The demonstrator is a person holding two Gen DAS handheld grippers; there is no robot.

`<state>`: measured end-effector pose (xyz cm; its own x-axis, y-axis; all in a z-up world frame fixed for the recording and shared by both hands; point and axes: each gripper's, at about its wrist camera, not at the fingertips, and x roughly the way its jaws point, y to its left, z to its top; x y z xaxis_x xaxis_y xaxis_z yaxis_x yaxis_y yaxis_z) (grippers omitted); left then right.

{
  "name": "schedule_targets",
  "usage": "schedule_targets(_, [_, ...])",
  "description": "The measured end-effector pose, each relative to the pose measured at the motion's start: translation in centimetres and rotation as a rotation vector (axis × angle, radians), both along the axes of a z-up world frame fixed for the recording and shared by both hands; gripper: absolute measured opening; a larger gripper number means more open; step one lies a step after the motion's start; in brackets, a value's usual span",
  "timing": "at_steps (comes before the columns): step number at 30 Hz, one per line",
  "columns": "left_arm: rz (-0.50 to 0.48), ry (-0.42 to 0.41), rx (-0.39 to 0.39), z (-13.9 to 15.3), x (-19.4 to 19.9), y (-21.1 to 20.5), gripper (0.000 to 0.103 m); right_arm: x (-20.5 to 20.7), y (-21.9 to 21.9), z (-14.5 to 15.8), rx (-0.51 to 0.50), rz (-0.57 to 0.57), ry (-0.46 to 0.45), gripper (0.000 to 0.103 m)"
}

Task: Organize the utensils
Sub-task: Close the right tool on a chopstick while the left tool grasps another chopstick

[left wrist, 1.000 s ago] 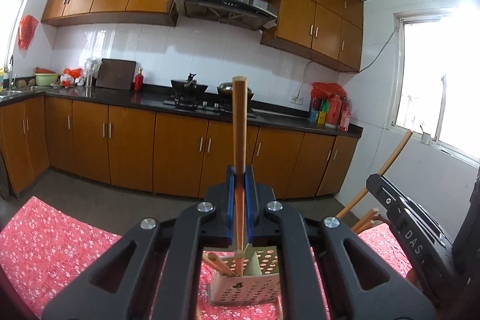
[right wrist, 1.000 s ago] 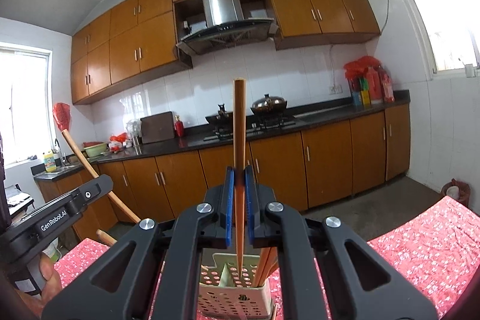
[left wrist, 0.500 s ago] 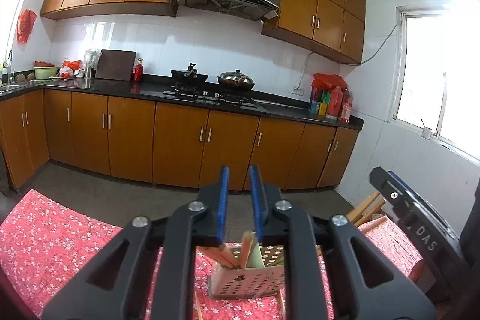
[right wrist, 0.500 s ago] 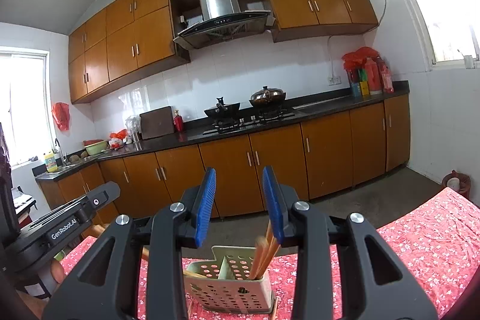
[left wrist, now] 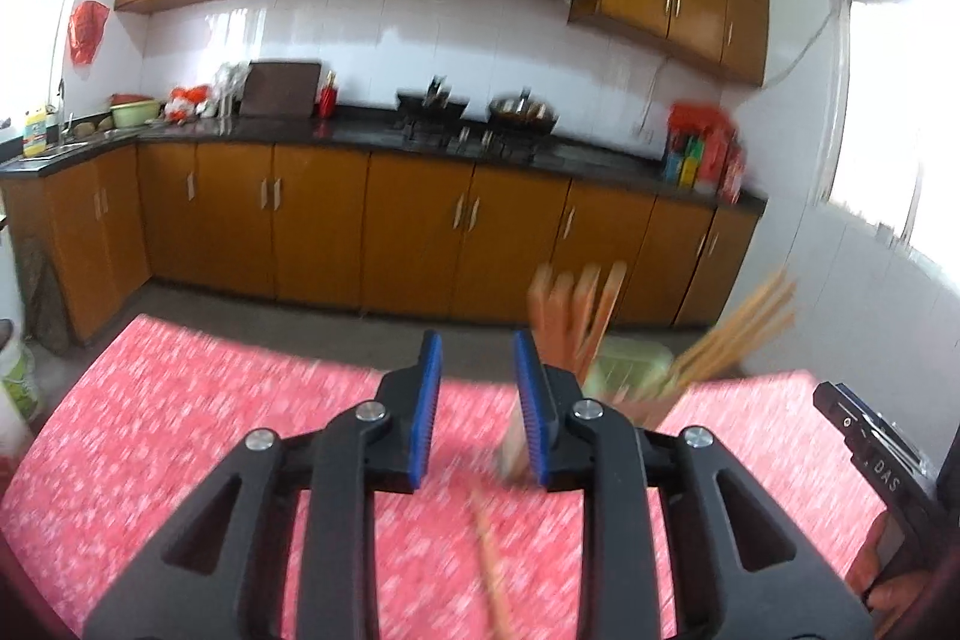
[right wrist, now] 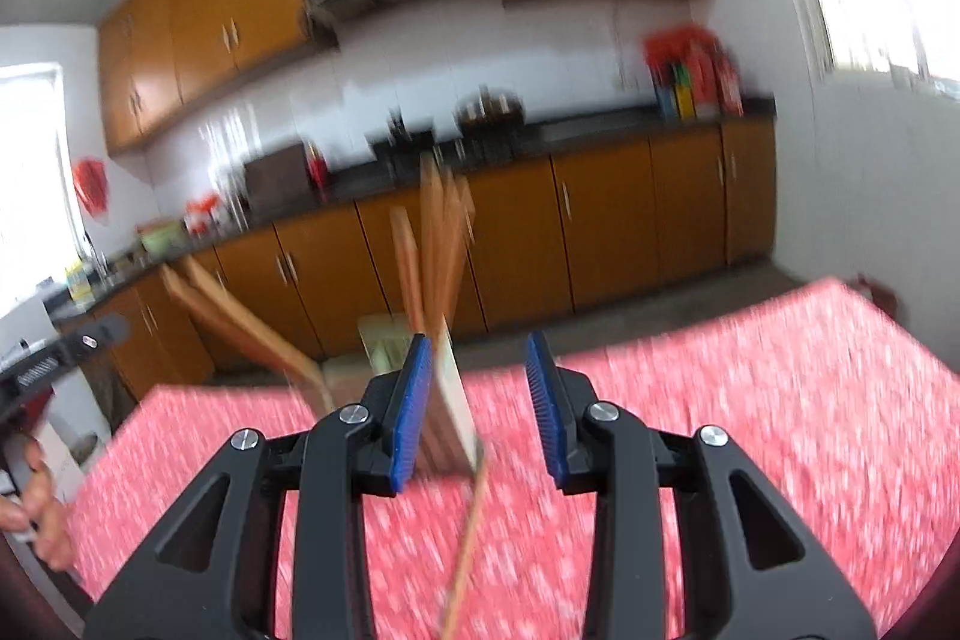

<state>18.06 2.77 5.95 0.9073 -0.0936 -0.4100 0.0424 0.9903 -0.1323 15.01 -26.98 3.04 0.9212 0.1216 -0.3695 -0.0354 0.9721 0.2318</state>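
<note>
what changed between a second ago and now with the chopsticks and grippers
Both grippers let go: the left gripper, jaws opening, and the right gripper each clamped one upright chopstick, and now hold nothing. Those chopsticks now stand with the others in the holder. Both views have dipped toward the red tablecloth, where one chopstick lies. The holder stays on the table.

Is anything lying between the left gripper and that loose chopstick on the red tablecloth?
Nothing visible. The left gripper is opening and empty; the loose chopstick lies on bare cloth just below it. The utensil holder stands farther back, to the right.
</note>
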Motion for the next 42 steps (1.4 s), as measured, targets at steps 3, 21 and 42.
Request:
schedule_targets(3, [0.01, 0.09, 0.044, -3.5, -0.6, 0.4, 0.026, 0.3, 0.5, -4.8, -0.008, 0.004, 0.153, 0.034])
schedule_targets(21, [0.001, 0.398, 0.002, -15.1, -3.0, -0.5, 0.028, -0.1, 6.2, -14.6, -0.076, 0.145, 0.469, 0.026])
schedule_targets(42, [-0.093, 0.487, 0.024, -18.6, -1.9, -6.1, 0.029, 1.2, 0.2, -15.0, -0.064, -0.04, 0.477, 0.008])
